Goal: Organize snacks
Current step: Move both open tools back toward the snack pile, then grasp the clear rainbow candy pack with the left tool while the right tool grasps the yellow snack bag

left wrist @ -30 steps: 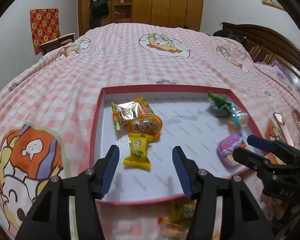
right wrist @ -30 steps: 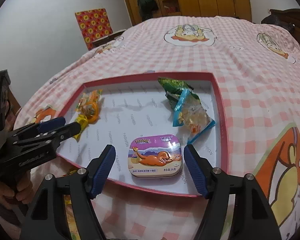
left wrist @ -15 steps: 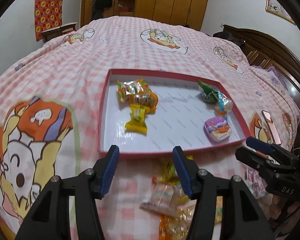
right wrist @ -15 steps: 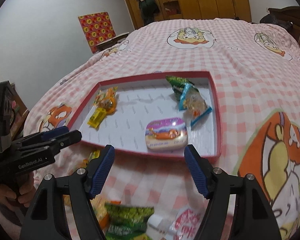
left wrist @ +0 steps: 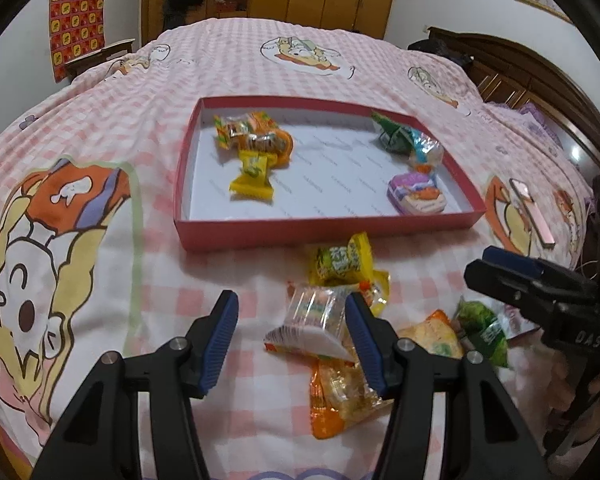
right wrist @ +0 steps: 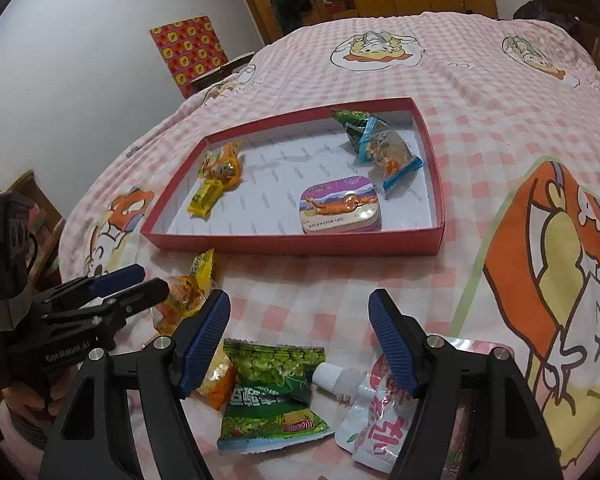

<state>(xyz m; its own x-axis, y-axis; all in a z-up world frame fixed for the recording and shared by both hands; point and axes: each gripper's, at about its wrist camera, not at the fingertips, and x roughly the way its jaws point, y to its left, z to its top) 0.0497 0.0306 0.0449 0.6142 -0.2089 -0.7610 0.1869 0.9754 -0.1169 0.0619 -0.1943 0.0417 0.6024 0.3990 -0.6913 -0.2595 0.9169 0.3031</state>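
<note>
Snacks lie in two groups: some are already inside the red tray (left wrist: 328, 232) on the bed (left wrist: 260, 60), placed along its left and right sides, probably to keep kinds apart. The rest wait in a loose pile on the cover just in front of the tray. The left gripper (left wrist: 290, 320) hangs over this pile with jaws open and empty; a clear wrapped candy (left wrist: 316, 312) sits between its fingers, so I judge it is the next pick. The right gripper (right wrist: 300, 336) is also open, holding nothing, above a green pea packet (right wrist: 274, 384) and a white spout pouch (right wrist: 372, 408), likely chosen because these lie nearest
</note>
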